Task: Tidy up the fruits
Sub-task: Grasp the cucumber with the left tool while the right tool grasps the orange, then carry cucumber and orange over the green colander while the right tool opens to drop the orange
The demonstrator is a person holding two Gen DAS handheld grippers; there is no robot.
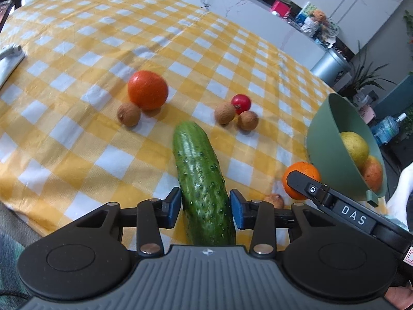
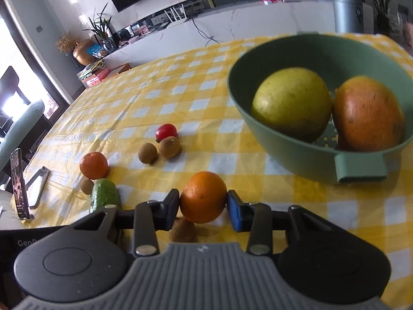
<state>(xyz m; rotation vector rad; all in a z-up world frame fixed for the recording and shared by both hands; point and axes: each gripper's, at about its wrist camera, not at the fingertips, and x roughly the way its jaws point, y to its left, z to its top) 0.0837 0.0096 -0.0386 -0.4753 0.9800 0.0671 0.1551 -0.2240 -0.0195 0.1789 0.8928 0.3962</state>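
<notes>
Right wrist view: bowl (image 2: 296,152) sits near the table's right edge, open cloth (image 2: 160,98) beyond. Left gripper (image 1: 205,208) clamps the cucumber (image 1: 201,175); right gripper (image 2: 202,208) clamps the orange (image 2: 203,196), 1 longan (image 2: 182,230) beneath.

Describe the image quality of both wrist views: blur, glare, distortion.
Left wrist view: strong fisheye bending of the checked tablecloth, cucumber sharp with glossy highlights. Right wrist view: green bowl slightly soft, window at left blown out, orange crisp.
</notes>
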